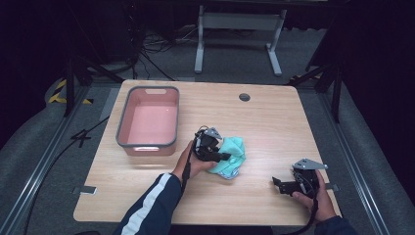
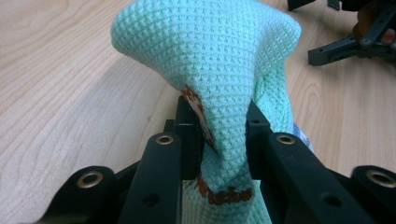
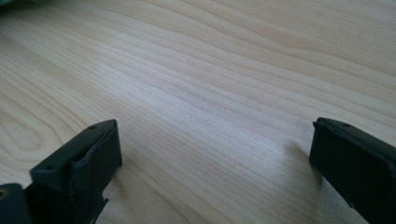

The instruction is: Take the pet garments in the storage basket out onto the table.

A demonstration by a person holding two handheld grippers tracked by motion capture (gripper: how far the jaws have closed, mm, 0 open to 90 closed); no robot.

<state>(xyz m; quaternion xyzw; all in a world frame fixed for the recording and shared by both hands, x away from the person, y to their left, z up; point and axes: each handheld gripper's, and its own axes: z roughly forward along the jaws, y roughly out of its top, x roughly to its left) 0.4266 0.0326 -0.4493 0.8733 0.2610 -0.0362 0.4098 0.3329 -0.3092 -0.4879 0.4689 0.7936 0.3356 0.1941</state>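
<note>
The left tool is closed on a fold of the mint green knitted cloth, just right of the pink basin. The right tool stands open, well right of the cloth, over the wooden surface.

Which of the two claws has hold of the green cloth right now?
The left claw: its jaws are pinched shut on a fold of the green cloth. The right claw stands open over the bare table, apart from the cloth.
</note>
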